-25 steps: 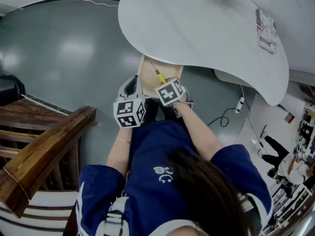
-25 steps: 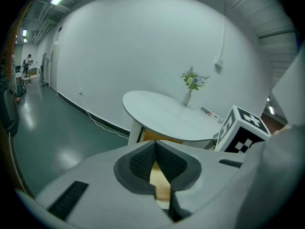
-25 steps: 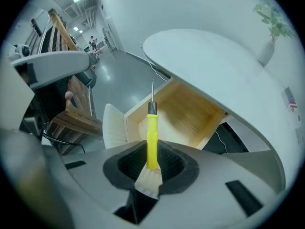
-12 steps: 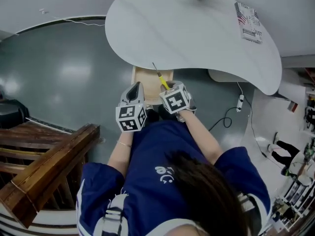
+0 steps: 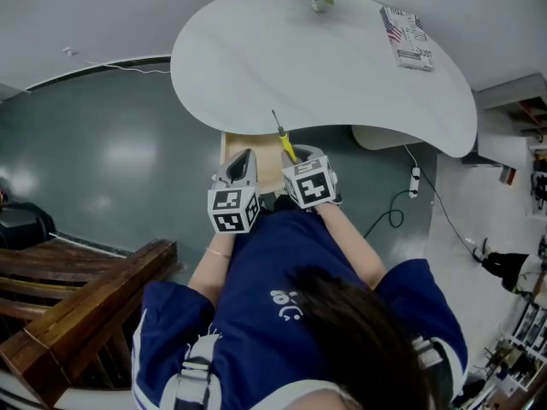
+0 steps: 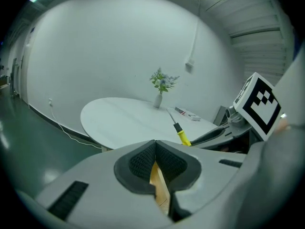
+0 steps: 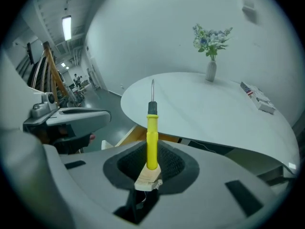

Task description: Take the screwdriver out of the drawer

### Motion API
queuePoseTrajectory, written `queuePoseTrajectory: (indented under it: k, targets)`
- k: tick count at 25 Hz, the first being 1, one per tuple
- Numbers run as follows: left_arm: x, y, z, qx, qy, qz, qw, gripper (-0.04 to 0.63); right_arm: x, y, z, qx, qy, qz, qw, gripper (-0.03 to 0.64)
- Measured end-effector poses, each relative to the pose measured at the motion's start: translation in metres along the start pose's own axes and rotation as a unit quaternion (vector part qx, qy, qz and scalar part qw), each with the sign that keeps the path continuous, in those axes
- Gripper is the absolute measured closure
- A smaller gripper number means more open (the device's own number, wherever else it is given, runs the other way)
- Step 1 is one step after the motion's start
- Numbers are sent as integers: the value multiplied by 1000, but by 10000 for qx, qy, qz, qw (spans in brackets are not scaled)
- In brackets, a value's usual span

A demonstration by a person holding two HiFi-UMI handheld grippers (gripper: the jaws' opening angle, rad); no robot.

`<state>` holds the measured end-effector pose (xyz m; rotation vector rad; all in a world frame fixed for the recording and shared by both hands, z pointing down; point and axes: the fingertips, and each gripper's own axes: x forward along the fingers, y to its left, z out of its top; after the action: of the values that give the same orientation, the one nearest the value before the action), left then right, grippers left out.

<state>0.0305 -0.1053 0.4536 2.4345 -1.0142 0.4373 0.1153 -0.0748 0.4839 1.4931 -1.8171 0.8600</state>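
Screwdriver is lifting above the drawer, higher than a second ago, its handle pinched in the right gripper. The left gripper is hovering over the drawer, closed and empty. Removal looks nearly done.

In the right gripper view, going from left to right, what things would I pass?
left gripper → screwdriver → vase of flowers → printed packet
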Motion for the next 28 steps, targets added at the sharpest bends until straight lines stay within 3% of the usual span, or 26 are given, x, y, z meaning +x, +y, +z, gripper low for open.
queuePoseTrajectory:
  k: [14,28]
  targets:
    - [18,-24,23,35,-390,-101,9992,591,-41,-52,16,380,-1319,-663,9883,543]
    - [18,-25,26,17,-425,117,9990,591,-47,-72,12,367,-1483,-911,9840,543]
